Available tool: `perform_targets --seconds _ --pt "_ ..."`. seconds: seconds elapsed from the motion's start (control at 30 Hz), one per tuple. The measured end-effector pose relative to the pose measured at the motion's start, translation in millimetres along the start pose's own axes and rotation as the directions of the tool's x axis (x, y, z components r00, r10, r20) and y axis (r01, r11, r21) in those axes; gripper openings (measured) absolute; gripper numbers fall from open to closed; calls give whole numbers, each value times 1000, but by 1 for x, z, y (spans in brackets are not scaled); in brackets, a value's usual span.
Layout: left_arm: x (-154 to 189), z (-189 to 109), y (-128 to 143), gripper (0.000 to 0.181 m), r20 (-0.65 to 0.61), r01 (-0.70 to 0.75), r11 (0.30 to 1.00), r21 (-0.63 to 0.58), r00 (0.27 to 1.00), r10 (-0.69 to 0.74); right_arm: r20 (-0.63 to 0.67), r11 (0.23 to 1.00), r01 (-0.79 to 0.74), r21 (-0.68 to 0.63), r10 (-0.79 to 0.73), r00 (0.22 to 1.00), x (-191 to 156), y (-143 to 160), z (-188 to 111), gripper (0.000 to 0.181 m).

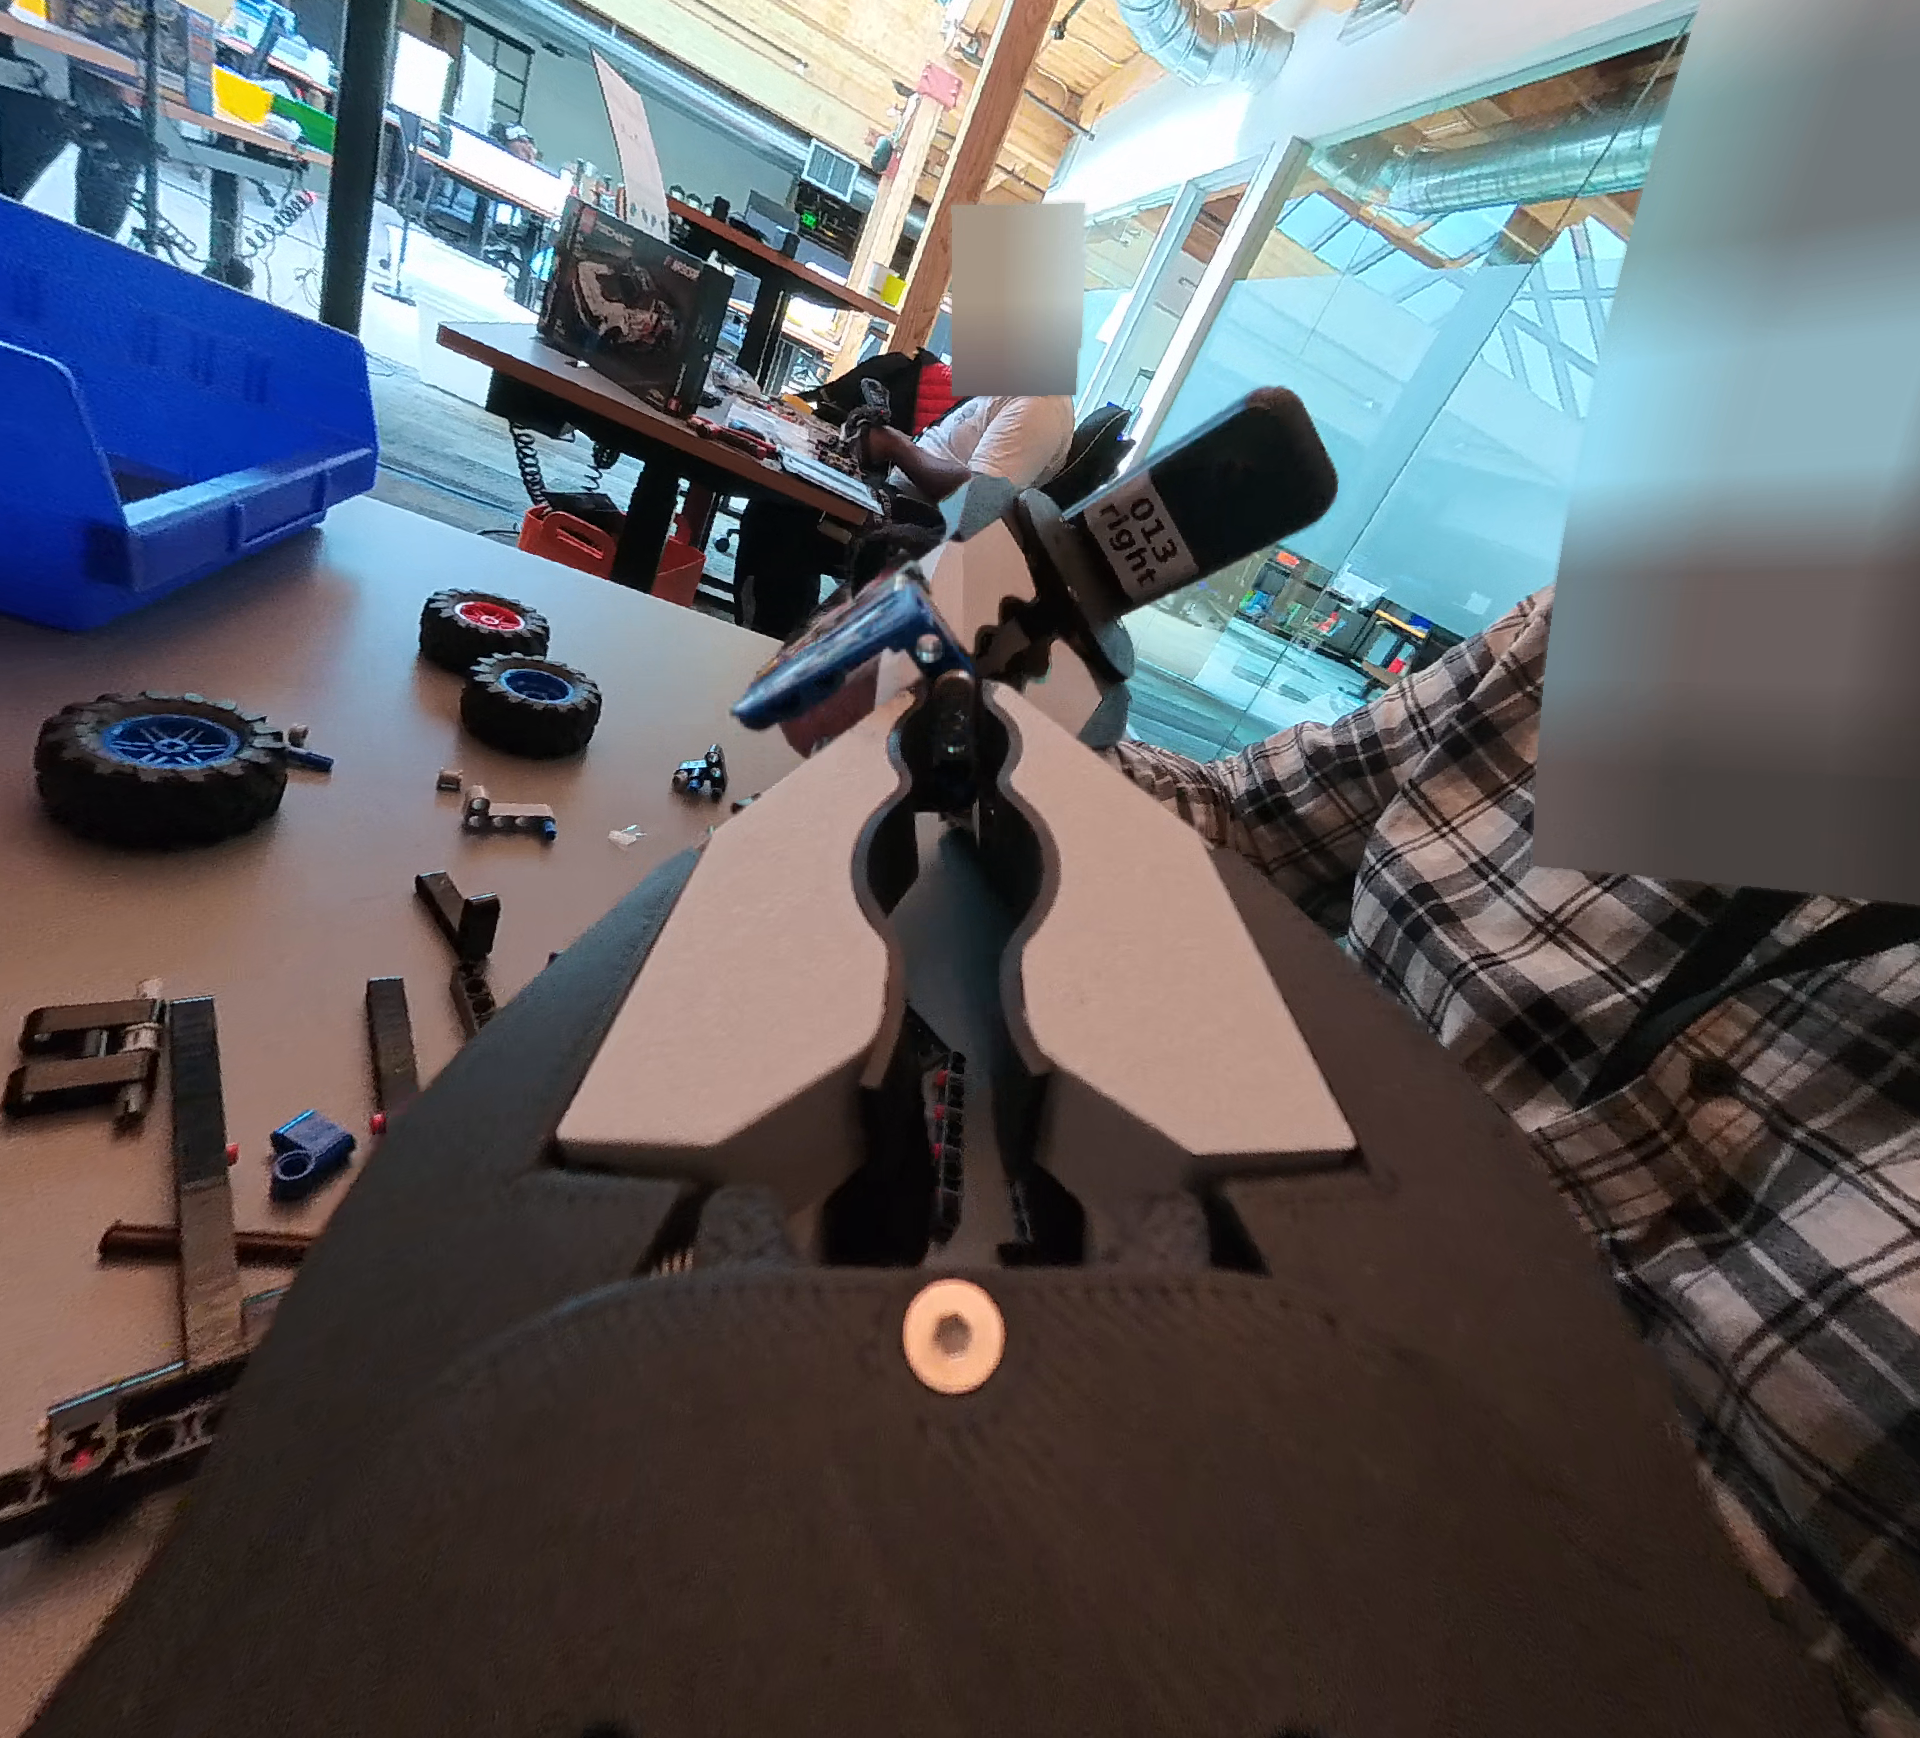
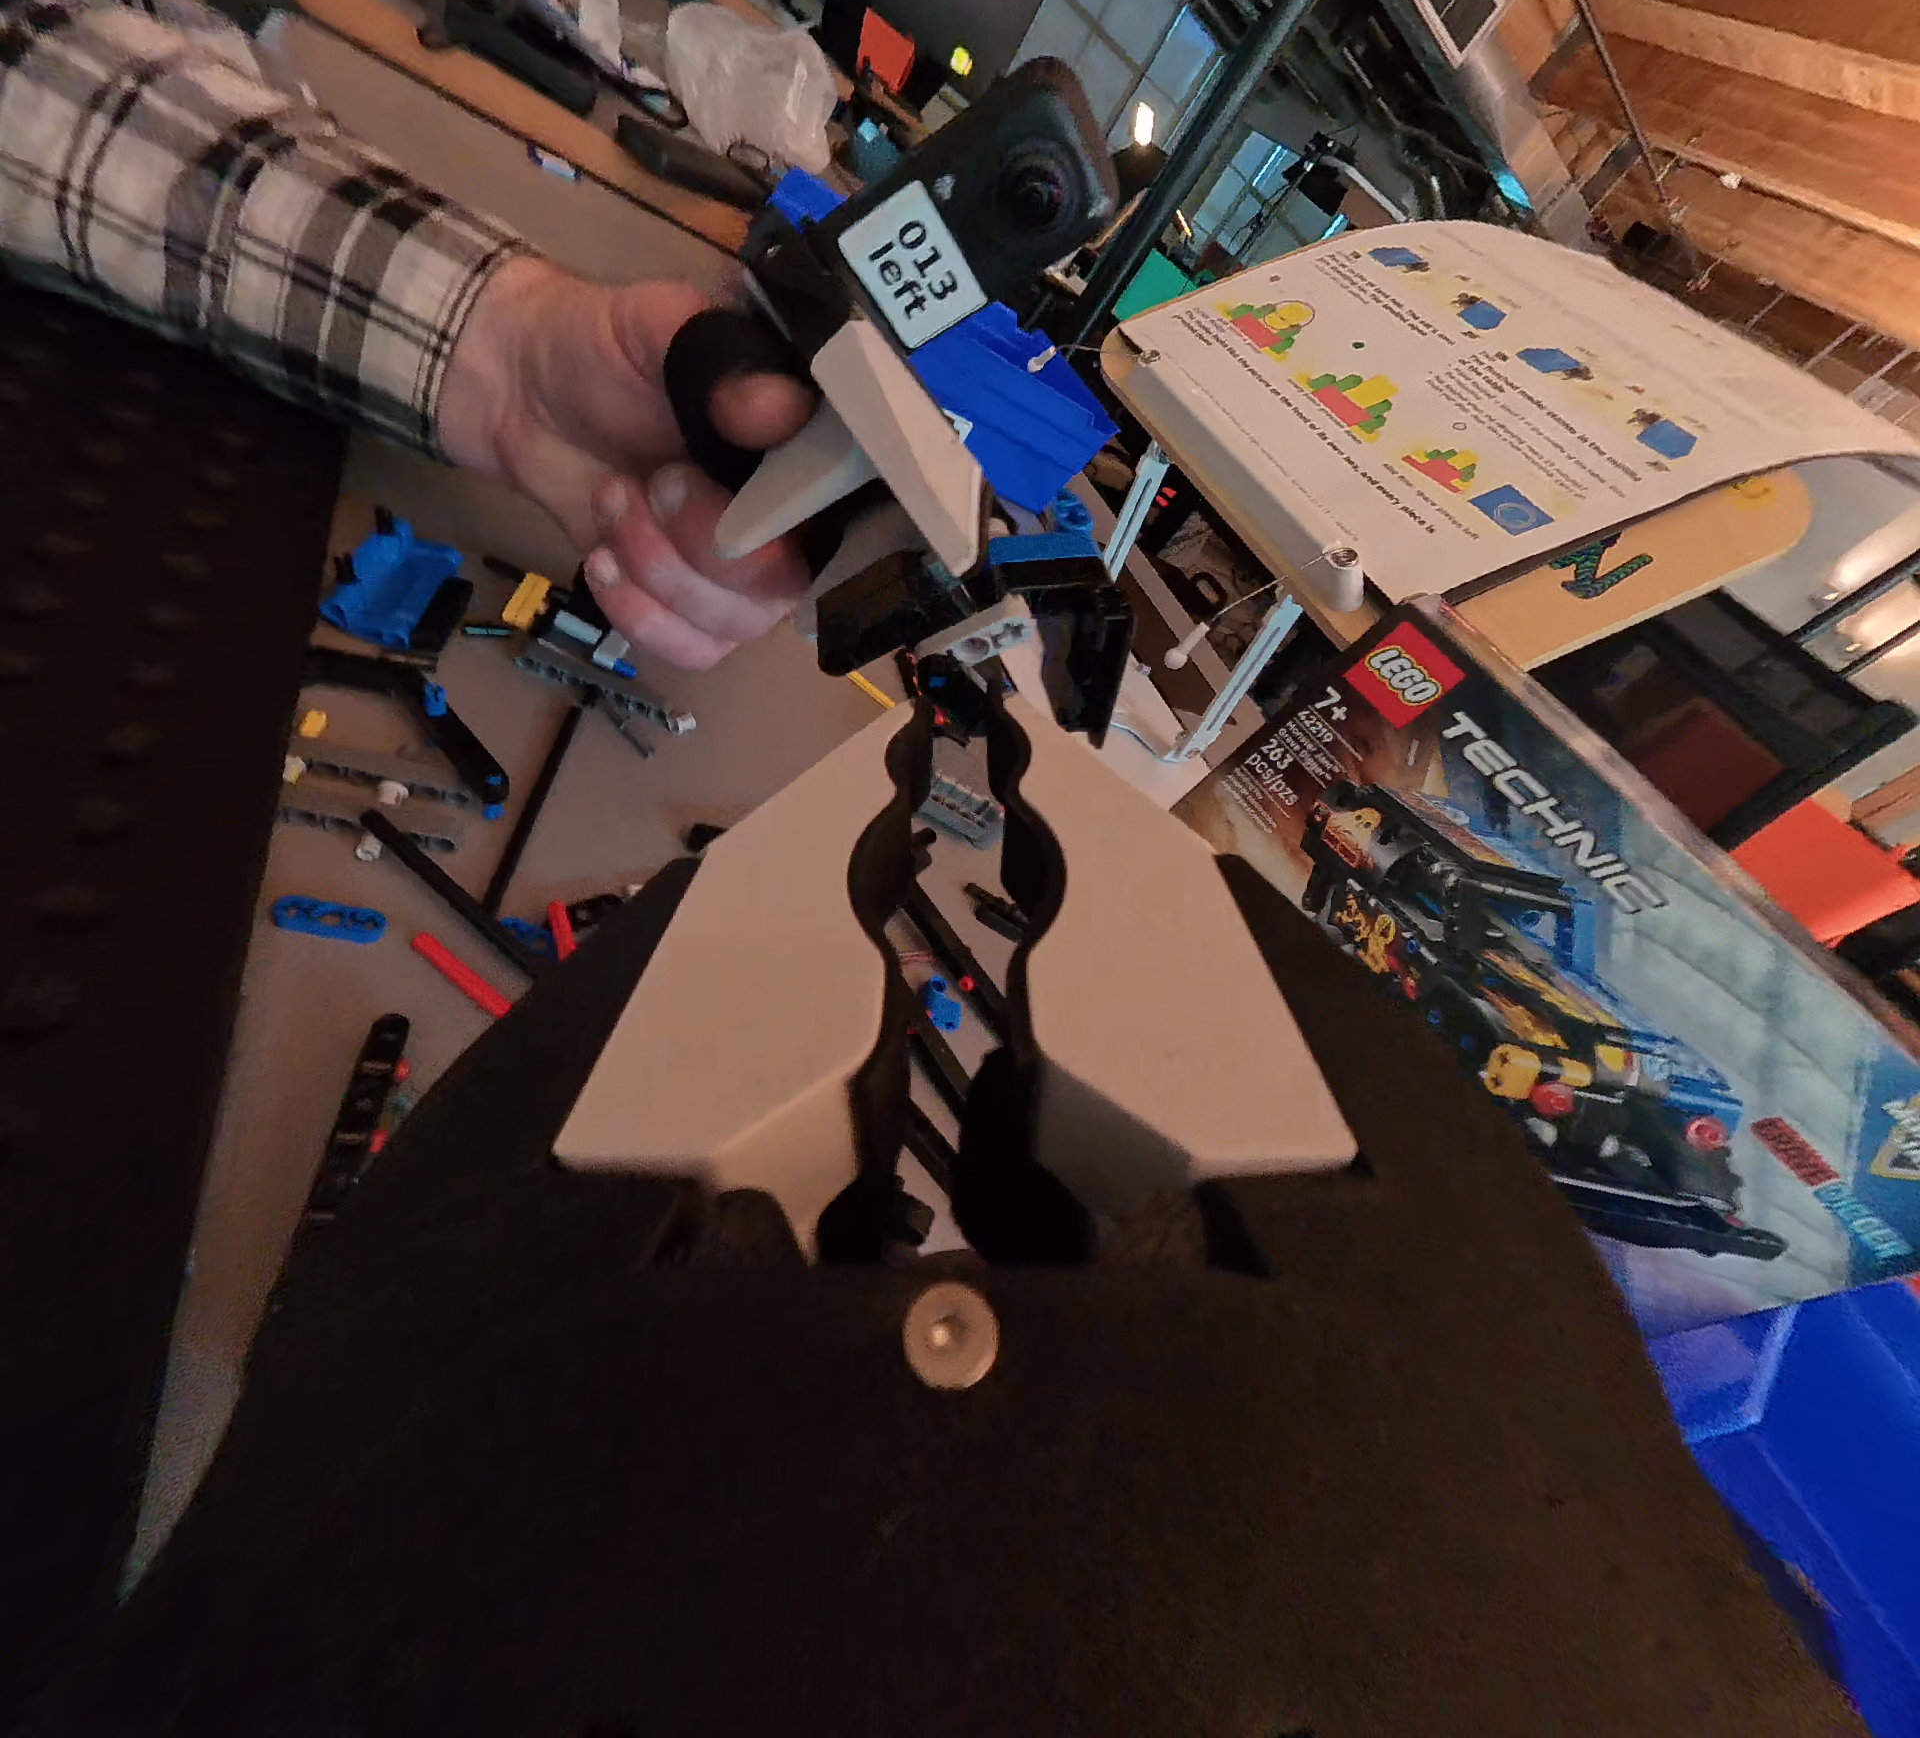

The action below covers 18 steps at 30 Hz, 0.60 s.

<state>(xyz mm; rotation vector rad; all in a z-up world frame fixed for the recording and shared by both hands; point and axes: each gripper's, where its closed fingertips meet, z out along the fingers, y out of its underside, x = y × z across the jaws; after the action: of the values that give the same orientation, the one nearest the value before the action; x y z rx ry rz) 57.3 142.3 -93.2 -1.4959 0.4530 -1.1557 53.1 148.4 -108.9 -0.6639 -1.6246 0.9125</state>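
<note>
Fingers point(image 1: 1039, 899) of both grippers on model point(image 2: 1081, 649)

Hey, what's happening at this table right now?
A person in a plaid shirt holds two grippers tip to tip above the table. The left gripper and right gripper are both shut on a small black and blue brick assembly, held in the air between them. Loose pieces, three wheels and a blue bin lie on the table; a set box stands to the right.
</note>
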Motion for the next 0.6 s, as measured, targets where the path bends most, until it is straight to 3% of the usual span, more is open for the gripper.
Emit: perform_targets --seconds 0.03,0.27,0.33,0.43,0.53,0.6 --pt "1 0 0 4 -10 16 1000 3 1000 -16 -6 999 35 -8 -35 999 -1 0 1 8" --pt "2 2 2 5 -57 103 995 16 993 -102 -62 966 241 -95 -247 967 -6 2 6 5" --pt "1 1 0 7 -42 89 996 21 995 -88 -47 981 176 -75 -180 983 -5 0 5 6" --pt "3 -4 -5 17 -7 -11 1000 12 1000 11 -2 999 -45 0 45 999 3 -3 0 5" --pt "3 -4 0 26 36 -122 992 -33 992 124 124 947 -307 95 295 947 8 -10 -6 6" --pt "1 1 6 27 83 -217 973 -83 971 223 170 924 -368 101 349 922 6 -11 -7 5"
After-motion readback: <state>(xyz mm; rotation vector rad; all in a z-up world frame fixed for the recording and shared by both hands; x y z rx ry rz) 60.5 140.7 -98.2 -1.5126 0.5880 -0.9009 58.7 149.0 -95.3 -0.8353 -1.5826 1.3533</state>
